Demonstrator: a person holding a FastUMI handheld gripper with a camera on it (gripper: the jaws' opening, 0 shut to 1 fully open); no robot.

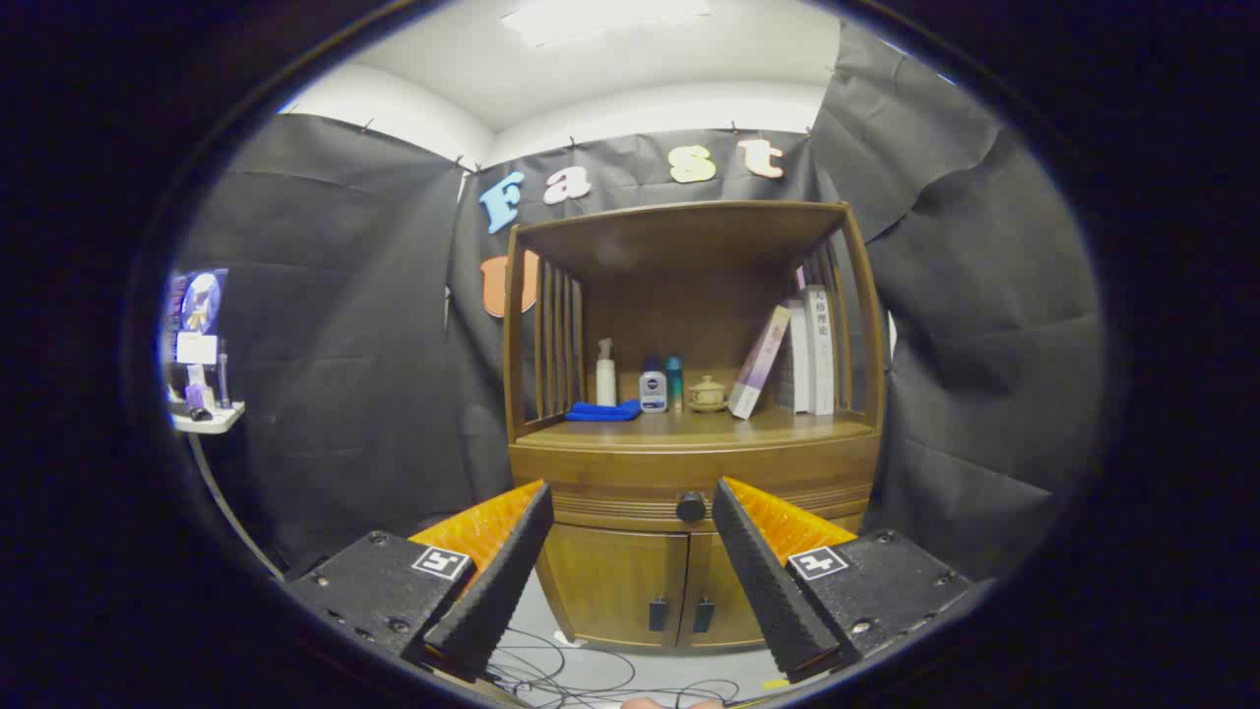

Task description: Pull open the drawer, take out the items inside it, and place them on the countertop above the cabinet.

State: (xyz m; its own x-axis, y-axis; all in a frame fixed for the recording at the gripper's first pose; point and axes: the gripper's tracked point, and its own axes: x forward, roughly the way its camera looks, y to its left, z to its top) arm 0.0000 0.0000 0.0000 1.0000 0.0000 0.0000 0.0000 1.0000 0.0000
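- Gripper point(630, 502) fingers spread wide, holding nothing — well short of the wooden cabinet point(689, 591).
- Drawer point(694, 481) closed; its round dark knob point(691, 506) sits between the fingertips, beyond them.
- Countertop point(689, 426) above carries a folded blue cloth point(602, 411), white pump bottle point(605, 372), two small bottles, lidded ceramic cup point(706, 394), leaning books point(792, 356) at right.
- Cables point(581, 679) loop on the floor, near.

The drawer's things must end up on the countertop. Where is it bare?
The countertop is bare along its front edge. Its back is crowded: blue cloth, pump bottle, lotion bottle, lidded cup, books. The open gripper faces the drawer knob.
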